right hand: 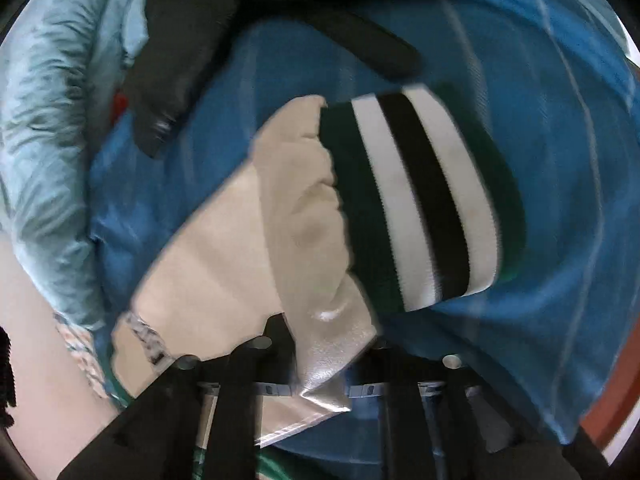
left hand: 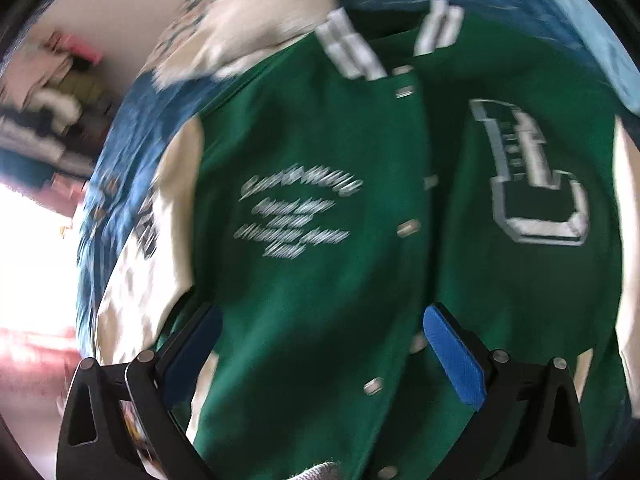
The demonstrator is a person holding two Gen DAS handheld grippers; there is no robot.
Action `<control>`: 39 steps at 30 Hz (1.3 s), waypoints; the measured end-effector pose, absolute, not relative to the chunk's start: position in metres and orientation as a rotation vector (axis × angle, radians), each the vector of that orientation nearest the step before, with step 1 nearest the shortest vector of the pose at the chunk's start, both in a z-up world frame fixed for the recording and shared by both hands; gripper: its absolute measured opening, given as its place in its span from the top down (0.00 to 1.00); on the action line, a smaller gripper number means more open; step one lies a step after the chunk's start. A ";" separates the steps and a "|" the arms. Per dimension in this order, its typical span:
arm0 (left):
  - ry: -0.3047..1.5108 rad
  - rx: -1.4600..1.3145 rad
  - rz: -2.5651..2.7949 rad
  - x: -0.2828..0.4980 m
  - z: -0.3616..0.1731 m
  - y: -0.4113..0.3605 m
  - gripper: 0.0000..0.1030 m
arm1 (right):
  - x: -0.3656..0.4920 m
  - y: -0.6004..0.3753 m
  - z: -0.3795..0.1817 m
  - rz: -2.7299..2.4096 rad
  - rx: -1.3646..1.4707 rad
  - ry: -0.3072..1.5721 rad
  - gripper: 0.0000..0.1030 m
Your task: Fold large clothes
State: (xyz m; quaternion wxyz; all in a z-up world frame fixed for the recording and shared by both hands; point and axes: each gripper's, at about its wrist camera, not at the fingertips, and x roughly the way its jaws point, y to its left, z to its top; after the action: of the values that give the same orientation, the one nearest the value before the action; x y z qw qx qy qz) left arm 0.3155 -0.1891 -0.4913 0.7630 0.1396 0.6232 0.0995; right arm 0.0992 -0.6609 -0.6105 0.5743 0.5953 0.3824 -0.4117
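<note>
A green varsity jacket lies front-up and snapped shut on a blue bedspread. It has cream sleeves, white lettering on one chest and a big letter patch on the other. My left gripper hovers open above its lower front, blue pads spread wide, with nothing between them. In the right wrist view a cream sleeve with a green, white and black striped cuff lies on the bedspread. My right gripper is shut on the sleeve's cream fabric.
A dark garment lies beyond the cuff. Crumpled light-blue cloth lines the left side. A cream patterned fabric lies above the jacket's collar. Cluttered items sit off the bed at the left, below them bright light.
</note>
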 end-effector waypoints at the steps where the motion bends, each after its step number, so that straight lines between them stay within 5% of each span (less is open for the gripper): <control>1: 1.347 0.318 0.187 0.318 -0.491 -0.199 0.00 | 0.106 -0.669 -0.600 -0.972 1.358 0.881 0.89; 12: 1.363 0.303 -0.158 0.381 -0.519 -0.334 0.00 | 0.259 -0.773 -0.473 -0.852 0.891 0.748 0.91; 22: 1.408 0.289 -0.163 0.420 -0.563 -0.386 0.00 | 0.348 -0.710 -0.419 -0.625 0.795 0.740 0.91; 32: 1.317 0.123 0.194 0.368 -0.462 -0.158 0.00 | 0.425 -0.451 -0.399 -0.172 0.636 0.902 0.91; 39: 1.317 0.099 0.590 0.280 -0.448 0.059 0.00 | 0.485 -0.203 -0.476 0.124 0.408 1.111 0.91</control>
State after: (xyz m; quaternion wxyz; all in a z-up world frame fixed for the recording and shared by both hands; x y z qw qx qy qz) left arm 0.2801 0.0591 -0.4476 0.7497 0.0453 0.6024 0.2701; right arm 0.4853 -0.2034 -0.4762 0.8281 0.1921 0.5233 0.0585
